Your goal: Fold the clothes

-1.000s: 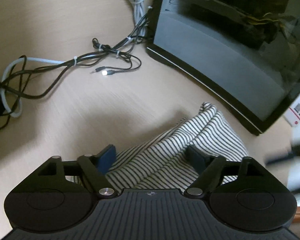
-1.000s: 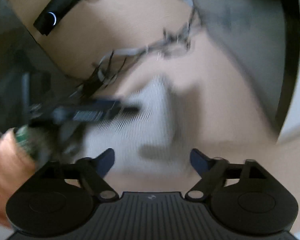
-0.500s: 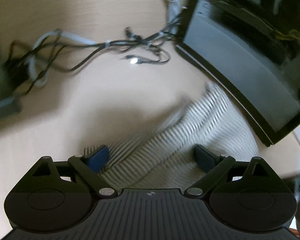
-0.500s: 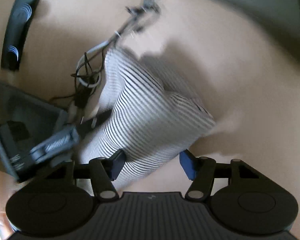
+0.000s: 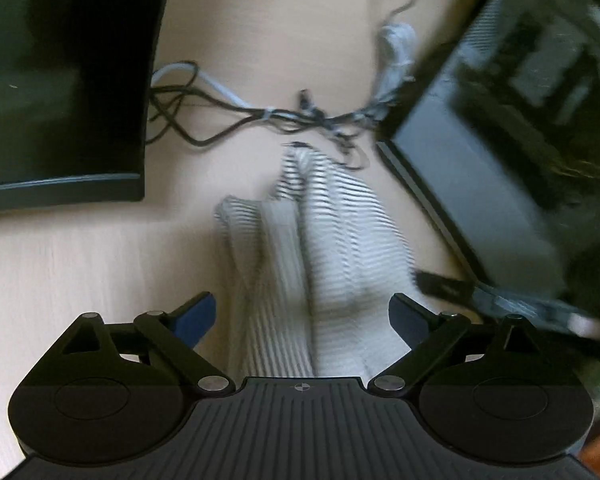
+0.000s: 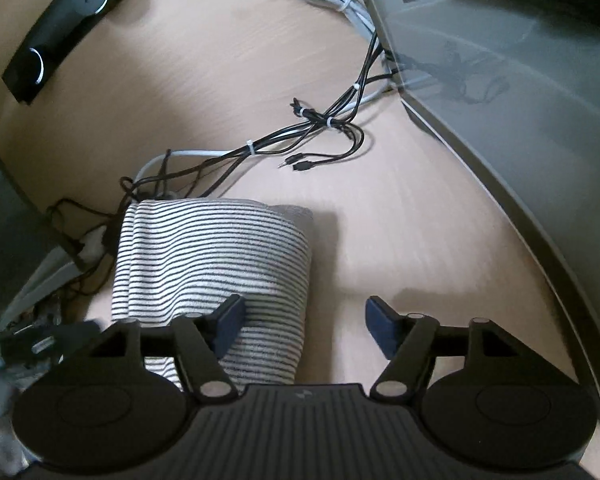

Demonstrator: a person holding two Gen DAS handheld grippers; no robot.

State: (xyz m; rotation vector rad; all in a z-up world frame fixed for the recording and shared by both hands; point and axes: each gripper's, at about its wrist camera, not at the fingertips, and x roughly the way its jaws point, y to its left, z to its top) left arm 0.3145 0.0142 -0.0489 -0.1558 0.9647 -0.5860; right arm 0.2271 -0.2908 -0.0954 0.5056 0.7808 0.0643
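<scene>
We see folded striped garment [image 6: 212, 264] lying on wooden tabletop [image 6: 400, 232], near cable bundle [image 6: 316, 120]. Left gripper [image 5: 302, 316] spread wide, gripping nothing. Right gripper [image 6: 302, 324] opening, empty.

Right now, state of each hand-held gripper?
Left hand-held gripper: open, holding nothing, over the folded black-and-white striped cloth.
Right hand-held gripper: opening, nothing gripped.

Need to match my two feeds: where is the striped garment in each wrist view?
Left wrist: striped garment centre, blurred, running up from between the fingers.
Right wrist: lower left, folded, partly behind the left finger.
Shared landmark: the tied cable bundle on the table beyond it.
</scene>
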